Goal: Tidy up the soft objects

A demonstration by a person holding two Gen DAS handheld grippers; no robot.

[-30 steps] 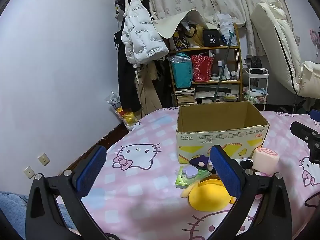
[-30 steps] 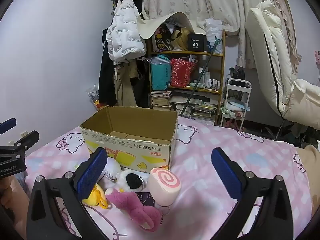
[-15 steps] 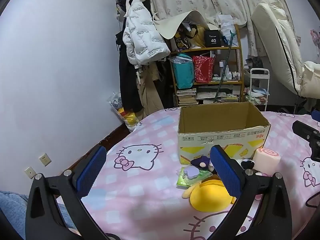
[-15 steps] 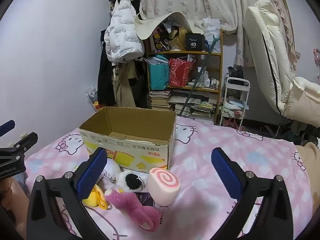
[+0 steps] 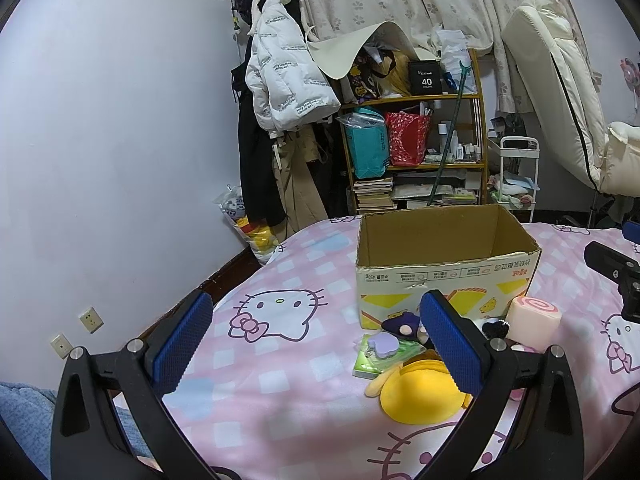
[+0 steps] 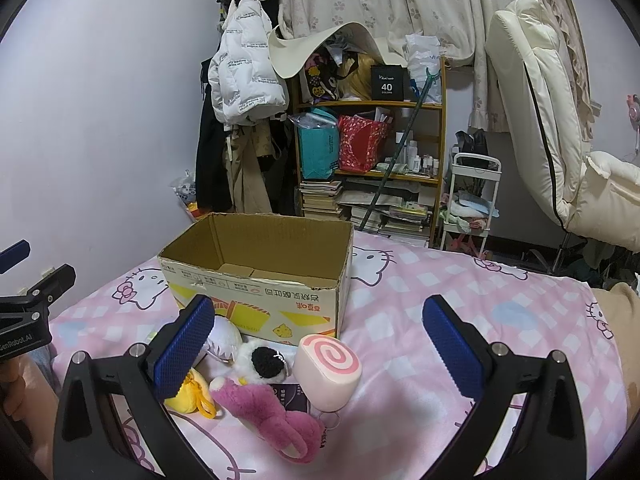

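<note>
An open, empty cardboard box (image 5: pixel 448 276) (image 6: pixel 256 292) stands on the pink Hello Kitty bed cover (image 5: pixel 280 360). In front of it lie soft toys: a yellow plush (image 5: pixel 420 392) (image 6: pixel 186 398), a pink swirl-roll squishy (image 5: pixel 532 318) (image 6: pixel 328 372), a pink furry plush (image 6: pixel 272 412), a white-and-black plush (image 6: pixel 260 362), a dark purple plush (image 5: pixel 400 326) and a green packet (image 5: pixel 380 354). My left gripper (image 5: pixel 316 344) is open and empty, left of the toys. My right gripper (image 6: pixel 320 344) is open and empty, just above the toys.
A cluttered wooden shelf (image 5: pixel 420 152) (image 6: pixel 372 152) and hanging coats (image 5: pixel 280 80) stand behind the bed. A white cart (image 6: pixel 472 200) and a cream folded mattress (image 6: pixel 536 120) are at the right. The bed's left edge drops toward the wall with sockets (image 5: pixel 76 332).
Both views have shifted slightly; the box and toys sit a little lower and closer. Nothing was grasped or moved.
</note>
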